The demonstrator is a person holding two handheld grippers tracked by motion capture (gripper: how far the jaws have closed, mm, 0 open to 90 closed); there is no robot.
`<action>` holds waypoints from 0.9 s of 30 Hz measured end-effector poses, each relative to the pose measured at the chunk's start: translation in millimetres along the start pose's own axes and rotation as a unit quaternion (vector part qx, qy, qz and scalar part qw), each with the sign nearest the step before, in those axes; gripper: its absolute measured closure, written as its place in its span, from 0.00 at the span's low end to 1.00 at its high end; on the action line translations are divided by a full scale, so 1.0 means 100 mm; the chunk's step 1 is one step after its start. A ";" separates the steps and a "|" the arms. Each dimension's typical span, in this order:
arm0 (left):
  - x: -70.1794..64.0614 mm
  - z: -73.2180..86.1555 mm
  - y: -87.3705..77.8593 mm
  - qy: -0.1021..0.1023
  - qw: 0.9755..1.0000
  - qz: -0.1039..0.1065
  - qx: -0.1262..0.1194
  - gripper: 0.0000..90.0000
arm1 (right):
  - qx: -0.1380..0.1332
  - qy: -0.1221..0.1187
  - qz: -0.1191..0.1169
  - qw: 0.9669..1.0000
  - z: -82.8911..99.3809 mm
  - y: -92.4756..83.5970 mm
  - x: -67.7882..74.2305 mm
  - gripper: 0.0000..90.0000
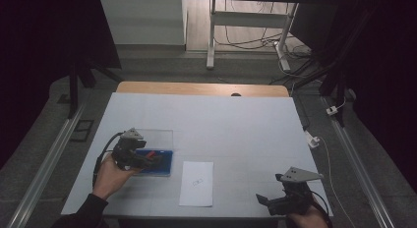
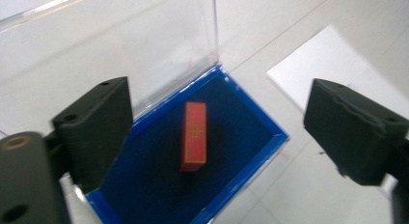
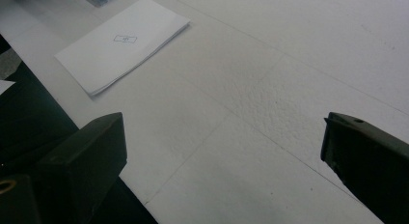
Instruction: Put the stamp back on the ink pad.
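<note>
1. Left gripper (image 1: 147, 160), lower left of the high view: held over the blue box (image 1: 166, 165), jaws released and wide apart, nothing between the pads.
2. Red block (image 2: 194, 135), centre of the left gripper view: lies flat on the dark blue lining inside the blue box, apart from both jaws.
3. Clear lid (image 2: 120, 45), upper left of that view: stands open behind the box.
4. White card (image 1: 197, 183), lower centre of the high view: flat on the tabletop (image 1: 236, 125), just right of the box, not touching it.
5. Right gripper (image 1: 265, 201), lower right of the high view: jaws released, empty, over bare tabletop, well apart from the card.
</note>
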State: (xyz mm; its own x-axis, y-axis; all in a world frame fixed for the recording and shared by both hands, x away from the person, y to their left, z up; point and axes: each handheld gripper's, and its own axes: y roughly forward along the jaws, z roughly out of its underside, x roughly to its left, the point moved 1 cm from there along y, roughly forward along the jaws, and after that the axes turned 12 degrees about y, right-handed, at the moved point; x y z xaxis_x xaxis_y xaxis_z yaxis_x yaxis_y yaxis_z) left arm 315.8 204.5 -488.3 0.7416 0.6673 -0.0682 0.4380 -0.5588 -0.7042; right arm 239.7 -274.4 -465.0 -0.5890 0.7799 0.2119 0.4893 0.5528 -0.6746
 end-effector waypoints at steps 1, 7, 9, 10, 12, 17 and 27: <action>0.00 0.00 -0.01 -0.002 1.000 0.005 0.000 0.07 | 0.000 0.000 0.000 1.000 0.00 0.00 0.00 0.03; -0.01 -0.01 -0.04 -0.005 1.000 0.015 -0.013 0.00 | -0.001 -0.001 0.001 1.000 0.00 0.00 0.01 0.03; -0.03 -0.01 -0.06 0.000 1.000 0.017 -0.019 0.00 | 0.001 -0.001 0.001 1.000 0.00 0.00 0.01 0.03; -0.03 -0.01 -0.08 0.003 1.000 0.018 -0.023 0.00 | 0.000 -0.001 0.001 1.000 0.00 0.00 0.01 0.03; -0.05 -0.01 -0.12 0.006 0.999 0.015 -0.032 0.00 | -0.001 0.000 0.001 1.000 0.00 0.00 0.01 0.03; -0.08 0.01 -0.20 0.004 0.999 0.018 -0.044 0.00 | 0.000 0.000 0.002 1.000 0.00 0.00 0.01 0.03; -0.18 0.05 -0.31 0.002 0.999 0.017 -0.050 0.00 | 0.000 0.002 0.001 1.000 0.00 0.00 0.00 0.03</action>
State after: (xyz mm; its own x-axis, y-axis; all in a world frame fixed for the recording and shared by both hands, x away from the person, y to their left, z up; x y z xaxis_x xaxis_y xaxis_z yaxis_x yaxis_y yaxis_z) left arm 286.1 212.8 -468.9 0.7584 0.6458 -0.0876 0.4618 -0.6274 -0.6270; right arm 239.9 -274.6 -464.9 -0.5862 0.7816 0.2132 0.4902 0.5517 -0.6748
